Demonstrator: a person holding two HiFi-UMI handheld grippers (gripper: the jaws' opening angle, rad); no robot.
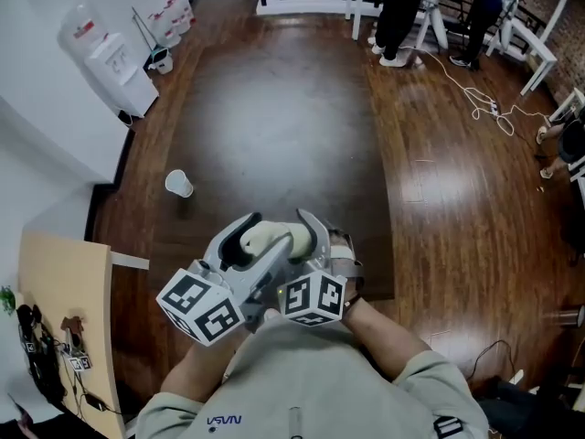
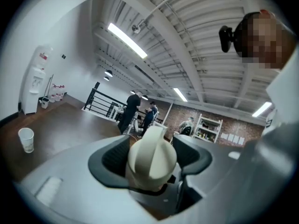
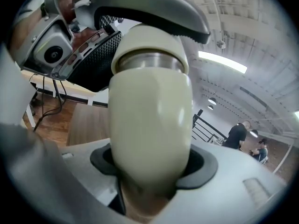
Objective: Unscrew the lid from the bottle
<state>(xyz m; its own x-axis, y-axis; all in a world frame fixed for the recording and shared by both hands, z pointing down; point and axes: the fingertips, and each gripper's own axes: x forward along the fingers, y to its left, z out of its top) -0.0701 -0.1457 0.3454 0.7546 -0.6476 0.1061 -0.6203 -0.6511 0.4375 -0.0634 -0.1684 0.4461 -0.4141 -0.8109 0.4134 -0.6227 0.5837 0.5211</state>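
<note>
A cream bottle (image 1: 267, 239) is held in the air close to the person's chest, between both grippers. My left gripper (image 2: 152, 150) is shut on its cream lid (image 2: 150, 155), whose loop handle points away from the camera. My right gripper (image 3: 152, 164) is shut on the bottle's rounded body (image 3: 152, 125). In the right gripper view a metal band (image 3: 149, 62) shows between the body and the lid (image 3: 152, 37), and the left gripper's black pad (image 3: 100, 55) presses on the lid. In the head view the left gripper (image 1: 256, 238) and the right gripper (image 1: 313, 243) meet around the bottle.
A paper cup (image 1: 178, 183) stands on the dark brown surface ahead, to the left. A white water dispenser (image 1: 114, 62) stands by the left wall. People (image 1: 402, 12) stand at the far end near white furniture. Cables (image 1: 475, 99) lie on the floor. A light wooden tabletop (image 1: 64, 318) is at the lower left.
</note>
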